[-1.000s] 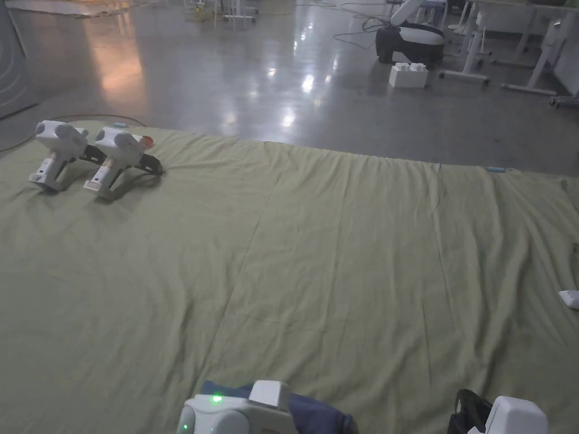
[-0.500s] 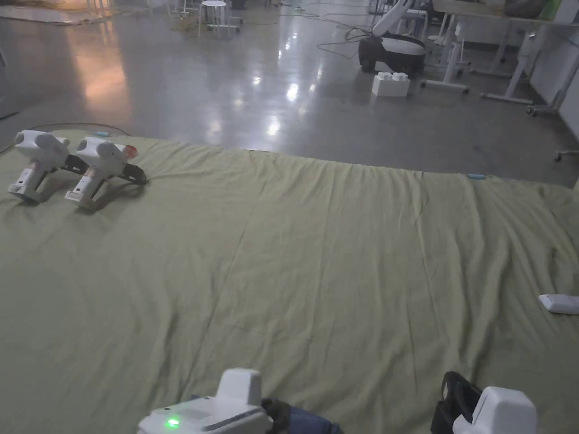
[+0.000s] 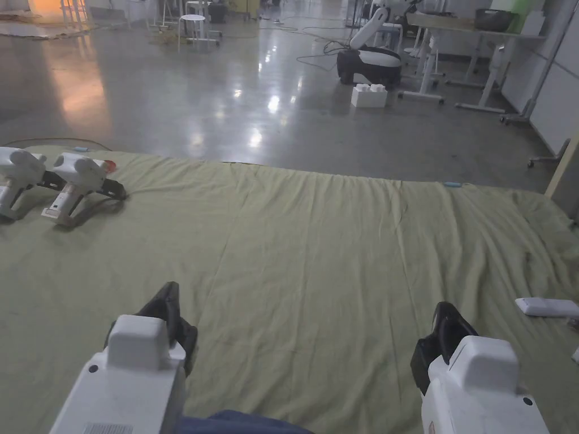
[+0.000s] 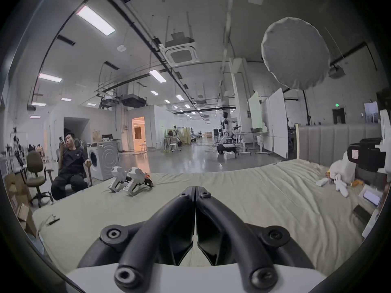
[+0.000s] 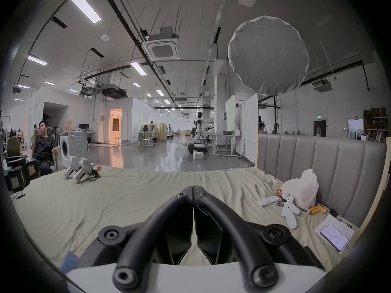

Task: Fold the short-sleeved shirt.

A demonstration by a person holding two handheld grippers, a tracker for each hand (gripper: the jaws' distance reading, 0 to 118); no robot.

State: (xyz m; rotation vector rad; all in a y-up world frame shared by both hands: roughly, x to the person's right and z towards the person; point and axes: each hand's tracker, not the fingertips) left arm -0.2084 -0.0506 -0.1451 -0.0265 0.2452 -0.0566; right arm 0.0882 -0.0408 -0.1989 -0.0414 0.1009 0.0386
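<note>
A dark blue cloth [image 3: 243, 421], possibly the shirt, peeks out at the bottom edge of the head view between my two grippers; a corner of it [image 5: 69, 260] also shows low in the right gripper view. My left gripper [image 3: 167, 294] hovers over the green bed sheet [image 3: 316, 243] at the near left, jaws shut together with nothing between them [image 4: 195, 188]. At the near right my right gripper [image 3: 444, 311] points the same way, also shut and empty [image 5: 193, 187]. Neither gripper touches the blue cloth.
Two spare white grippers [image 3: 73, 181] lie at the sheet's far left. A white remote [image 3: 545, 307], a white bag [image 5: 302, 189], a plush toy [image 5: 291, 211] and a tablet [image 5: 334, 236] sit by the grey headboard [image 5: 317, 170] on the right. A person [image 4: 69, 162] sits beyond the bed's left corner.
Both grippers have come up and forward over the sheet, with more of them showing. Less of the blue cloth shows. The head camera has tilted up.
</note>
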